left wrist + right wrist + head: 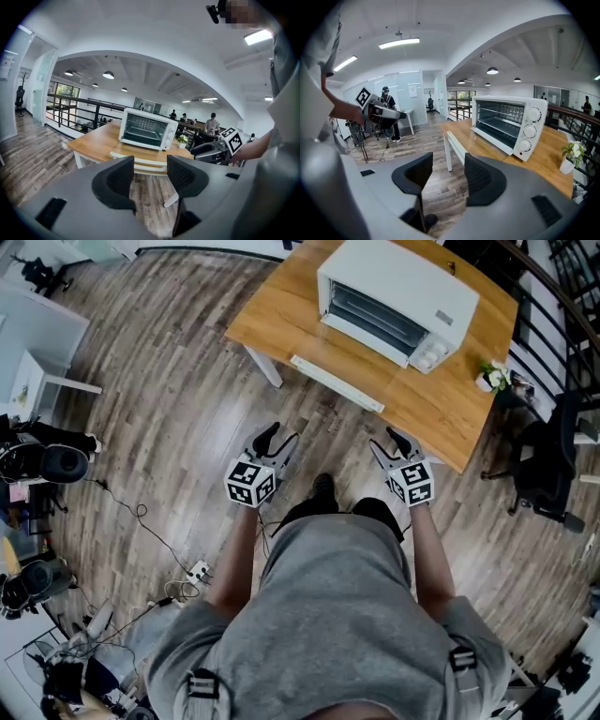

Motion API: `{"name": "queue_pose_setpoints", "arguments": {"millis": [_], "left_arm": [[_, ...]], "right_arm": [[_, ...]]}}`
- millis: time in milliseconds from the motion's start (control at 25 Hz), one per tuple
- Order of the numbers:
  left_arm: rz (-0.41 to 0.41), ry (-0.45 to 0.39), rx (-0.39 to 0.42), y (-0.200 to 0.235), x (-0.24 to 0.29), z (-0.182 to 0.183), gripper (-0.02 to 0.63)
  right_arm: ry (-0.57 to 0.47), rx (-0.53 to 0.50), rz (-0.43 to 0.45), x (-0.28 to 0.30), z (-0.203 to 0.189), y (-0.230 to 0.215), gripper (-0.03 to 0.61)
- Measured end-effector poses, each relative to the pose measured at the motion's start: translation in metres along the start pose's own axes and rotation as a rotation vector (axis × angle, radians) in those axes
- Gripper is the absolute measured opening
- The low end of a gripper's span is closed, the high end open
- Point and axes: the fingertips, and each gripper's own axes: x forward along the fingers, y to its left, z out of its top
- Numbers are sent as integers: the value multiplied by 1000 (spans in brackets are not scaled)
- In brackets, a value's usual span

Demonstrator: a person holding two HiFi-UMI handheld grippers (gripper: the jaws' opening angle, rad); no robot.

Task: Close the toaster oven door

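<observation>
Both wide and empty, left claw [273,439] and right claw [392,442] await approach; next, lift door [337,382] at twelve o'clock.

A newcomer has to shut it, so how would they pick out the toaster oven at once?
Find the wooden table. The toaster oven sits on it, a white box with a wire rack showing through its open front. Unlike the small potted plant at the table's corner, it has three round knobs stacked down one side.
</observation>
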Motion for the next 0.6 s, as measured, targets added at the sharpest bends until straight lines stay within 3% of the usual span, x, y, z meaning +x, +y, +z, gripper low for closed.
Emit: {"name": "queue_pose_setpoints", "arguments": {"millis": [600], "left_arm": [[-38,73,-1,26,26,-3,233]], "right_arm": [[27,81,-21,33,-8,-15,216]]}}
